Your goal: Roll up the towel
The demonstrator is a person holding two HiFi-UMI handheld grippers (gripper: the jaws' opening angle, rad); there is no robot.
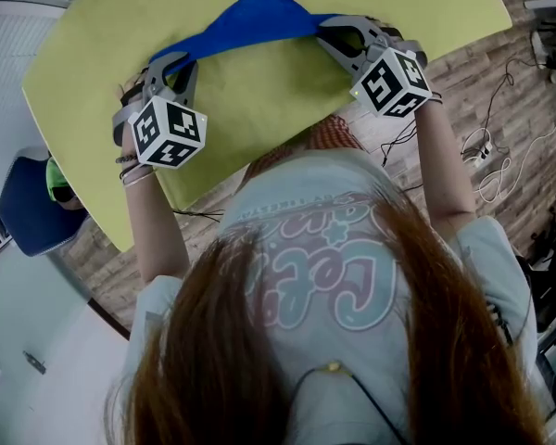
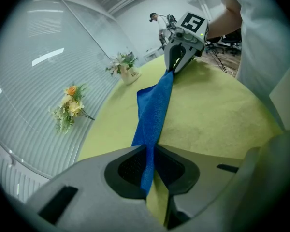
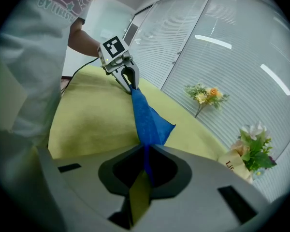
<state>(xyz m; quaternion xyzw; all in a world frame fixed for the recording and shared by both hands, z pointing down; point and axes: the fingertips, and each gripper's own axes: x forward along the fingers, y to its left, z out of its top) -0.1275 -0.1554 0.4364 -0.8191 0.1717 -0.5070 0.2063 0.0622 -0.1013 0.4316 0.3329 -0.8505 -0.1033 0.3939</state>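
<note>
A blue towel (image 1: 250,19) lies folded on the yellow-green table (image 1: 259,100), its near edge stretched taut between my two grippers and its far corner pointing away. In the head view my left gripper (image 1: 167,63) pinches the towel's left end and my right gripper (image 1: 329,35) pinches its right end. The left gripper view shows the blue towel (image 2: 152,115) running from between my left gripper's (image 2: 149,151) closed jaws across to the other gripper. In the right gripper view the towel (image 3: 146,117) leaves my right gripper (image 3: 146,153) the same way.
Flowers (image 2: 70,108) and a small potted plant (image 2: 125,67) stand along the table's far side by the glass wall. A person (image 2: 159,23) stands in the distance. A blue chair (image 1: 32,207) and cables (image 1: 491,156) are on the floor beside the table.
</note>
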